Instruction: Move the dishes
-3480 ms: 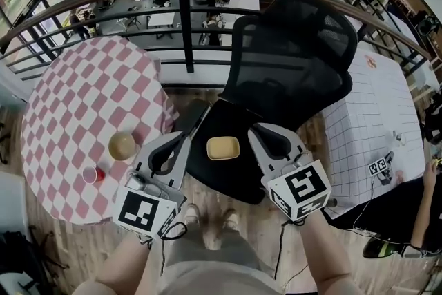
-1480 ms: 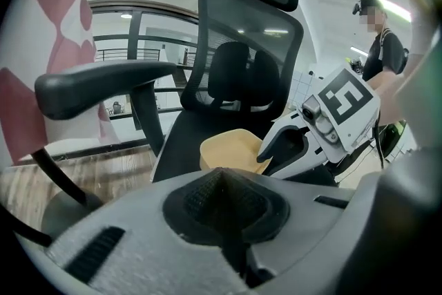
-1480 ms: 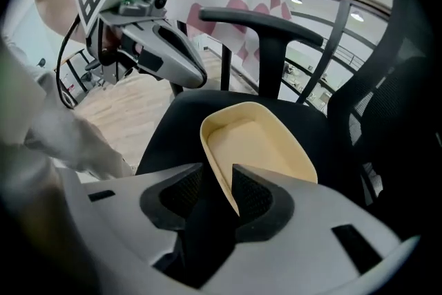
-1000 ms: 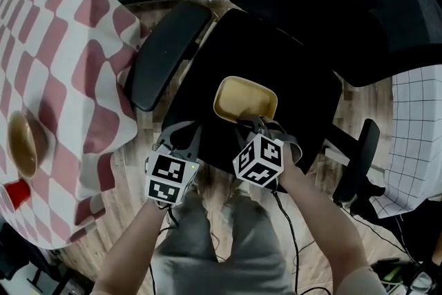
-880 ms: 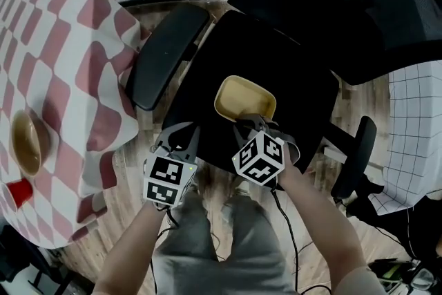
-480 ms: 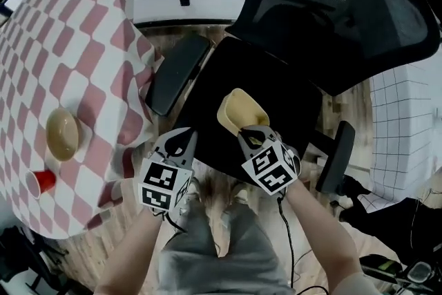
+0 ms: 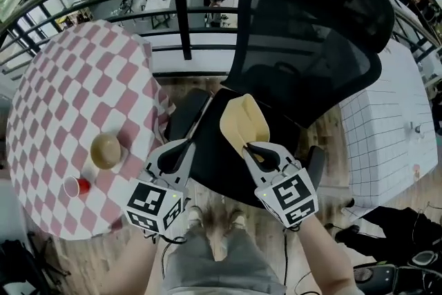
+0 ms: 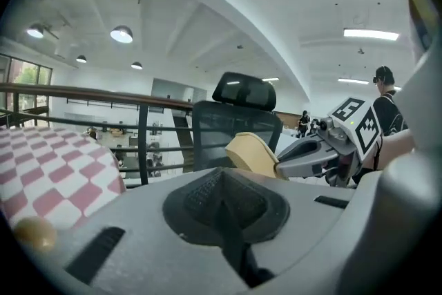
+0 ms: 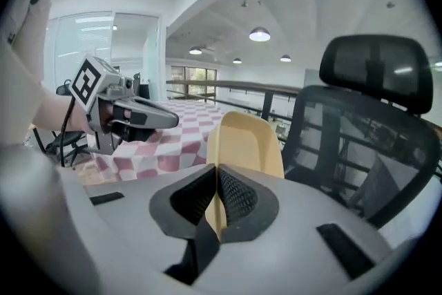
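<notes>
A pale yellow rectangular dish point(image 7: 243, 122) hangs tilted on edge above the black chair seat point(image 7: 221, 173). My right gripper point(image 7: 250, 147) is shut on its near rim; the jaws have just been closing tighter, with the rim between them. The right gripper view shows the dish point(image 9: 245, 141) standing up out of the pinched pads point(image 9: 235, 198). My left gripper point(image 7: 184, 144) hangs beside it on the left, shut and holding nothing. A round tan bowl point(image 7: 106, 150) sits on the red-and-white checked table point(image 7: 76, 90), left of both grippers.
A red cup point(image 7: 72, 186) stands near the bowl. The black office chair's mesh back point(image 7: 311, 45) rises behind the dish. A table with a white grid cloth point(image 7: 387, 128) stands at the right. A dark railing point(image 7: 179, 3) runs behind the tables.
Both grippers have risen. The dish left the chair seat in the right gripper and tipped from flat to nearly on edge. The left gripper stayed closed and without a load.
</notes>
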`<action>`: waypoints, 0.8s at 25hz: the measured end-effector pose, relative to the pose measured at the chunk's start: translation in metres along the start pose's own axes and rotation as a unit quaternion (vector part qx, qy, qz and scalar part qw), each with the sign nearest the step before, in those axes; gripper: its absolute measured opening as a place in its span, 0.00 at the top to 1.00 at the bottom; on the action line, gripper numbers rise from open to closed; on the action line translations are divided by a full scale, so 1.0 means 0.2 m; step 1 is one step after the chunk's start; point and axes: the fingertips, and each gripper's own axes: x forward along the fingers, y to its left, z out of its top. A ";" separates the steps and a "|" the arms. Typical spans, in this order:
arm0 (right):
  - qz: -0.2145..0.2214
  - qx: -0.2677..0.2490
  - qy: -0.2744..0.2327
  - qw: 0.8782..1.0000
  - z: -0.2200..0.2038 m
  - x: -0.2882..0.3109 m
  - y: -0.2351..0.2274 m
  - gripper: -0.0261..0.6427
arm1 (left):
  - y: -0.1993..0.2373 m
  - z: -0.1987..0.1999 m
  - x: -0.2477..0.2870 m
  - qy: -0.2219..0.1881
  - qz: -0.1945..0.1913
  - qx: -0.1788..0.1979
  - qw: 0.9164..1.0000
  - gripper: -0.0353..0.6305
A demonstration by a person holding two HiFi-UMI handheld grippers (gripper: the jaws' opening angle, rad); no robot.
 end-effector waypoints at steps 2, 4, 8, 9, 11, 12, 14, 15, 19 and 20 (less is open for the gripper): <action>-0.006 0.002 -0.034 0.999 0.20 -0.16 0.02 0.92 | -0.03 0.18 -0.10 -0.021 0.005 0.002 1.000 0.93; -0.012 0.002 -0.065 0.998 0.38 -0.33 0.03 0.92 | -0.07 0.34 -0.19 -0.042 0.008 0.006 0.999 0.93; -0.025 -0.012 -0.119 0.993 0.69 -0.62 0.06 0.92 | -0.17 0.64 -0.38 -0.085 0.009 0.030 0.996 0.93; -0.029 -0.014 -0.130 0.991 0.76 -0.69 0.07 0.92 | -0.19 0.71 -0.43 -0.095 0.010 0.037 0.995 0.93; -0.037 -0.016 -0.152 0.988 0.87 -0.81 0.11 0.92 | -0.24 0.82 -0.55 -0.114 0.013 0.051 0.992 0.93; -0.040 -0.015 -0.163 0.986 0.92 -0.87 0.14 0.92 | -0.26 0.87 -0.61 -0.124 0.015 0.057 0.990 0.93; -0.041 -0.013 -0.189 0.981 1.02 -0.96 0.20 0.92 | -0.29 0.95 -0.72 -0.149 0.023 0.069 0.986 0.93; -0.039 -0.014 -0.201 0.979 1.06 -1.00 0.23 0.92 | -0.31 0.98 -0.78 -0.160 0.026 0.075 0.984 0.93; -0.030 -0.015 -0.233 0.972 1.18 -1.12 0.37 0.92 | -0.37 1.05 -1.00 -0.183 0.041 0.092 0.978 0.93; -0.025 -0.015 -0.239 0.971 1.19 -1.13 0.40 0.92 | -0.38 1.06 -1.05 -0.186 0.048 0.095 0.977 0.93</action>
